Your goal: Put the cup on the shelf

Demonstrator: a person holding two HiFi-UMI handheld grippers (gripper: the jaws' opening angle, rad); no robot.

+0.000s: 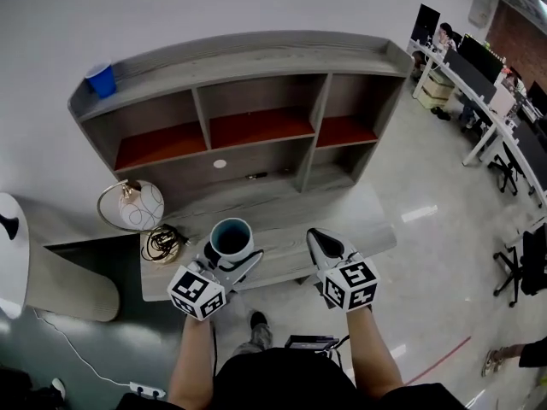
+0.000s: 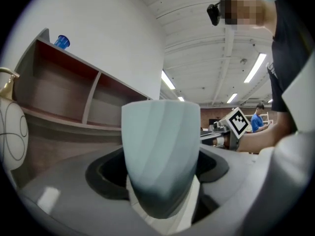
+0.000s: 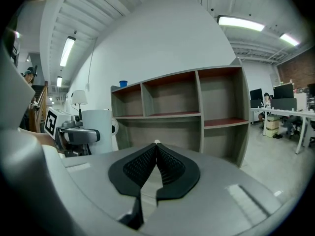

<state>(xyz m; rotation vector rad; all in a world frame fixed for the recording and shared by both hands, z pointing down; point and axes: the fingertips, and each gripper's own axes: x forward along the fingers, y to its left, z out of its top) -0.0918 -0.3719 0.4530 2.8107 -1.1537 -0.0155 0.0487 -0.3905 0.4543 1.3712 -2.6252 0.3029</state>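
A pale blue-grey cup [image 1: 231, 238] with a dark inside stands upright between the jaws of my left gripper [image 1: 229, 248], which is shut on it above the desk's front edge. In the left gripper view the cup [image 2: 160, 151] fills the middle, clamped between the black pads. My right gripper [image 1: 323, 243] hangs beside it to the right, shut with nothing in it; its ribbed pads [image 3: 156, 167] meet. The grey shelf unit [image 1: 248, 101] with red-lined compartments stands ahead on the desk, seen too in the right gripper view as the shelf unit [image 3: 182, 112].
A small blue cup [image 1: 101, 80] sits on the shelf's top left corner. A round white lamp [image 1: 138, 205] and a coiled cable [image 1: 160, 243] lie on the desk's left. A white pedestal [image 1: 13, 254] is at far left. Office desks and chairs [image 1: 504, 135] fill the right.
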